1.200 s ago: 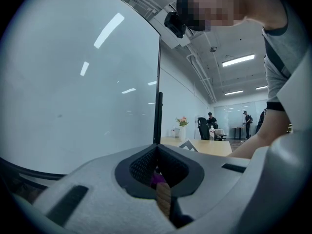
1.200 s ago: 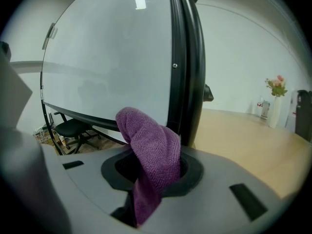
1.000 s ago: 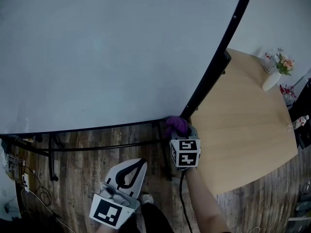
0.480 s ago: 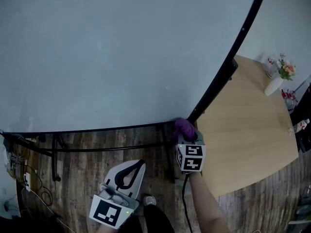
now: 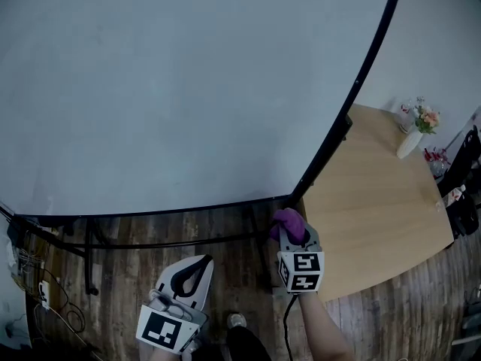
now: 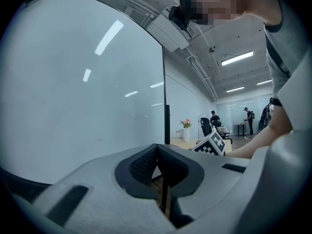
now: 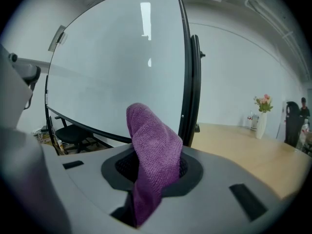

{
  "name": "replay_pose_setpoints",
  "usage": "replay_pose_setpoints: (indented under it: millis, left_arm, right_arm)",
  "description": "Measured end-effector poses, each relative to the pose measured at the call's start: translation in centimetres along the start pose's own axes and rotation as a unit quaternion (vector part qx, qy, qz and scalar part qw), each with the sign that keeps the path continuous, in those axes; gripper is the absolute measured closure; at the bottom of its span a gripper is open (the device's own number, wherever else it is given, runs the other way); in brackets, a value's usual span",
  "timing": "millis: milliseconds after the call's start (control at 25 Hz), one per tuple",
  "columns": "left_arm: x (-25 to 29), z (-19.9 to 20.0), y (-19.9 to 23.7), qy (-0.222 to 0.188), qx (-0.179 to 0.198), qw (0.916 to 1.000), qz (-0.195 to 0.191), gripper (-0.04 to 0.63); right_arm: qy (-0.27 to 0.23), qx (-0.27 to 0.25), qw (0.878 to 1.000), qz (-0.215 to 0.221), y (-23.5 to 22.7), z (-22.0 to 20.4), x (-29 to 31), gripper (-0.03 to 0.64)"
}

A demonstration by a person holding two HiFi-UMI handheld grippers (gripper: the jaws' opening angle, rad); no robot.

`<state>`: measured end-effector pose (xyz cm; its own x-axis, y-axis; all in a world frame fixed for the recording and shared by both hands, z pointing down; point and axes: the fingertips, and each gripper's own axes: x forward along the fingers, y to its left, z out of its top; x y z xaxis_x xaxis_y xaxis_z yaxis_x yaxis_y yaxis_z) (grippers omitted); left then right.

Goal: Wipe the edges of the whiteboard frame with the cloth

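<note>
Just below the lower right corner of the whiteboard frame (image 7: 189, 116), the right gripper (image 5: 291, 232) is clenched on the purple cloth (image 7: 152, 150), which sticks up from between its jaws, near the frame. The left gripper (image 5: 192, 275) hangs lower, jaws together, empty.

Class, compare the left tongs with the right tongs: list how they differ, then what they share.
The right tongs are shut on a purple cloth; the left tongs are shut on nothing. The right tongs sit near the whiteboard frame's bottom corner; the left tongs are farther from it. Both are grey and shut.
</note>
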<state>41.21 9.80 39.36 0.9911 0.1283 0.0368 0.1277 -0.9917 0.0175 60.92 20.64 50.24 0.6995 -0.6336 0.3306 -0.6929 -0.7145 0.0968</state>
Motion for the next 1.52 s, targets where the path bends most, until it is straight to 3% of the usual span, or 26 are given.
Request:
replay_pose_setpoints:
  millis: [240, 560, 920, 1520]
  left_arm:
    - [-3.6, 2.1, 1.6, -0.020, 0.022, 0.9995, 0.004, 0.578]
    - [-8.2, 4.9, 2.5, -0.038, 0.029, 0.9989, -0.002, 0.578]
    - [-12.1, 7.2, 1.8, -0.059, 0.033, 0.9977, -0.007, 0.578]
    - [-19.0, 8.5, 0.2, -0.075, 0.046, 0.9960, -0.014, 0.578]
  right_arm:
    - [-0.031, 0.015, 0.999, 0.004, 3.0, 3.2, -5.3, 0.526]
    - [-0.075, -0.029, 0.997, 0.013, 8.8, 7.9, -12.6, 0.523]
    - [-0.119, -0.041, 0.992, 0.027, 13.2, 11.3, -19.8, 0.523]
    - [-0.163, -0.029, 0.986, 0.024, 17.8, 12.3, -27.8, 0.522]
